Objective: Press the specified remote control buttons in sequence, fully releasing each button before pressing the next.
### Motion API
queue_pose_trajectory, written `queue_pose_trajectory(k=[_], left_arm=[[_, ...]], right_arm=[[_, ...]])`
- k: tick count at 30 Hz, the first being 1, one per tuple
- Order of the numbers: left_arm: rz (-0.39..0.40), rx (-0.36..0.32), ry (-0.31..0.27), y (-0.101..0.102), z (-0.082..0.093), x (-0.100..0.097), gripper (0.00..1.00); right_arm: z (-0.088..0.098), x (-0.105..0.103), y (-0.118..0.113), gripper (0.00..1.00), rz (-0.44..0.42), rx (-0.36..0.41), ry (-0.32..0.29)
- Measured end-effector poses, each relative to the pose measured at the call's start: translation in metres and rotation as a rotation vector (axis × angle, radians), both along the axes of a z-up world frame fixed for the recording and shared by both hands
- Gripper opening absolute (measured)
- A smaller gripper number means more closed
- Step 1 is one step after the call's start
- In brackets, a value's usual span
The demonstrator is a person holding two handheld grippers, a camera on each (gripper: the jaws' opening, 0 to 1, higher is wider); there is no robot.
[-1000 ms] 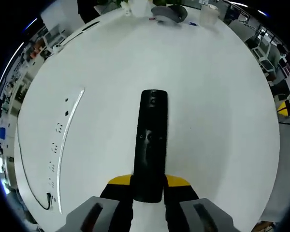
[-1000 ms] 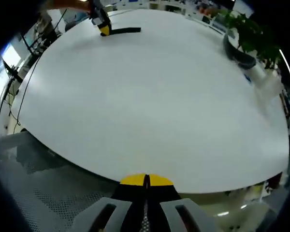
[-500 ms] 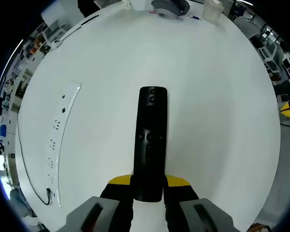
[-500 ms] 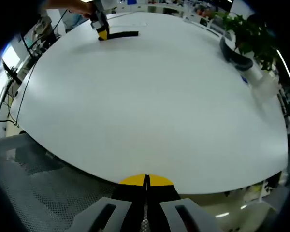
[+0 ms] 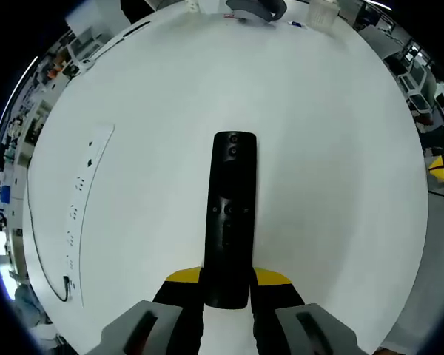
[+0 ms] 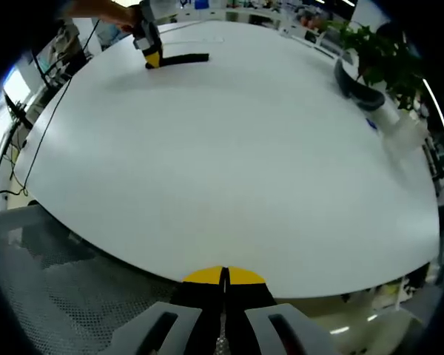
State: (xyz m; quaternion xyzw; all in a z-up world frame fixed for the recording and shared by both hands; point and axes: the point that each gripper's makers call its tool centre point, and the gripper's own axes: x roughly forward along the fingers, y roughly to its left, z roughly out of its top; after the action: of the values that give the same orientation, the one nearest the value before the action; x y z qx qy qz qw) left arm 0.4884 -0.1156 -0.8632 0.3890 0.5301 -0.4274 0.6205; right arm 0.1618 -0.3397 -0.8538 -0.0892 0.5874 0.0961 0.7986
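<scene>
My left tool (image 5: 227, 290) clamps the near end of the black remote (image 5: 231, 214) above the white bench (image 5: 333, 170), my right tool (image 6: 223, 285) hangs clenched and empty at the bench's near edge, well apart, so I judge every button press is still ahead.
</scene>
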Motion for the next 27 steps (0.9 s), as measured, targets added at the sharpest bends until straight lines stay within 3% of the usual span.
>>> queue_pose_trajectory(k=[15, 17, 27], left_arm=[[-0.06, 0.041, 0.002, -0.004, -0.002, -0.029, 0.23], [-0.023, 0.038, 0.007, -0.003, -0.002, -0.031, 0.23], [-0.036, 0.033, 0.002, -0.004, -0.005, -0.04, 0.23]], right_arm=[[0.001, 0.001, 0.0, 0.0, 0.008, -0.002, -0.006], [0.001, 0.002, 0.0, 0.0, 0.006, -0.002, -0.009], [0.003, 0.003, 0.0, 0.0, 0.005, 0.0, -0.021]])
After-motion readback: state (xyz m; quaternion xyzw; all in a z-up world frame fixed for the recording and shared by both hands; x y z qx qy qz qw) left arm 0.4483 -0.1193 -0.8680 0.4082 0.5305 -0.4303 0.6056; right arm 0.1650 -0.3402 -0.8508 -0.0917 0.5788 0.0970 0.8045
